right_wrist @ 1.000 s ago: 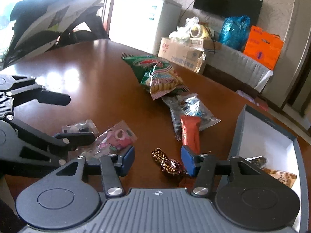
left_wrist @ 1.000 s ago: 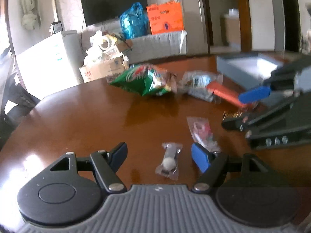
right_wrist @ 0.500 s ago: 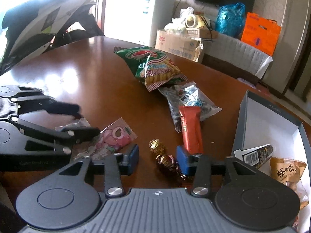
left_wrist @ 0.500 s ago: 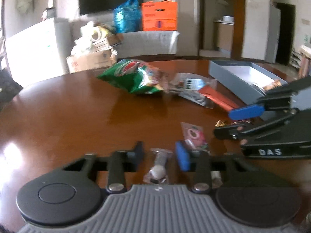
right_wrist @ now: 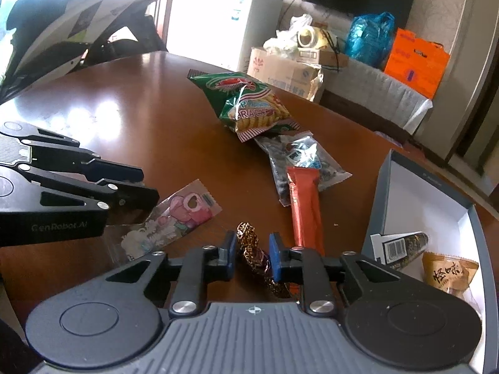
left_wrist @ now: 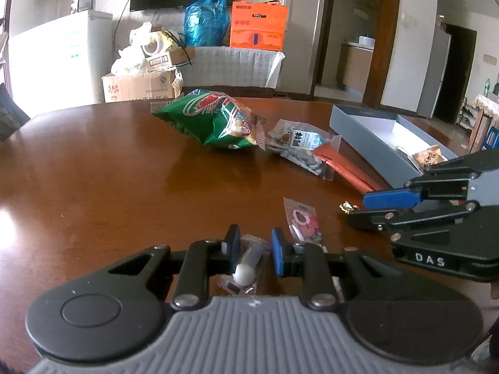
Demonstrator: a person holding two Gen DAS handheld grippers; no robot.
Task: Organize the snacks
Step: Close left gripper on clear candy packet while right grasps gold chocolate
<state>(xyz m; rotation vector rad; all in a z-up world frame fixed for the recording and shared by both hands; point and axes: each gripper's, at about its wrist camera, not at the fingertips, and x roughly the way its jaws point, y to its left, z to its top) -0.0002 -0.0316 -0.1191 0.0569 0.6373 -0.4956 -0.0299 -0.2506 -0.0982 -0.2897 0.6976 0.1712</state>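
Note:
On the brown table point(left_wrist: 109, 171), my left gripper point(left_wrist: 254, 247) has its jaws closing, and the pads press a small clear-wrapped candy with a white ball point(left_wrist: 244, 272). My right gripper point(right_wrist: 251, 251) is closing too, its pads squeezing a gold-foil candy point(right_wrist: 249, 246). Just right of the left gripper lies a pink wrapped sweet point(left_wrist: 304, 221), which the right wrist view shows as well point(right_wrist: 184, 208). Each gripper appears in the other's view: the right gripper point(left_wrist: 368, 207) and the left gripper point(right_wrist: 146, 184). A grey box point(right_wrist: 380, 199) stands open at the right.
Farther back lie a green cracker bag point(left_wrist: 218, 121), a clear bag of dark snacks point(left_wrist: 299, 143) and a red-orange bar point(right_wrist: 304, 205). The box holds a brown packet point(right_wrist: 449, 274) and a barcoded tube point(right_wrist: 399, 246). A white fridge and cardboard boxes stand beyond the table.
Both pairs of jaws have narrowed from wide apart onto their candies. The left wrist view has levelled and tipped upward, with the clear-wrapped candy staying between its fingers.

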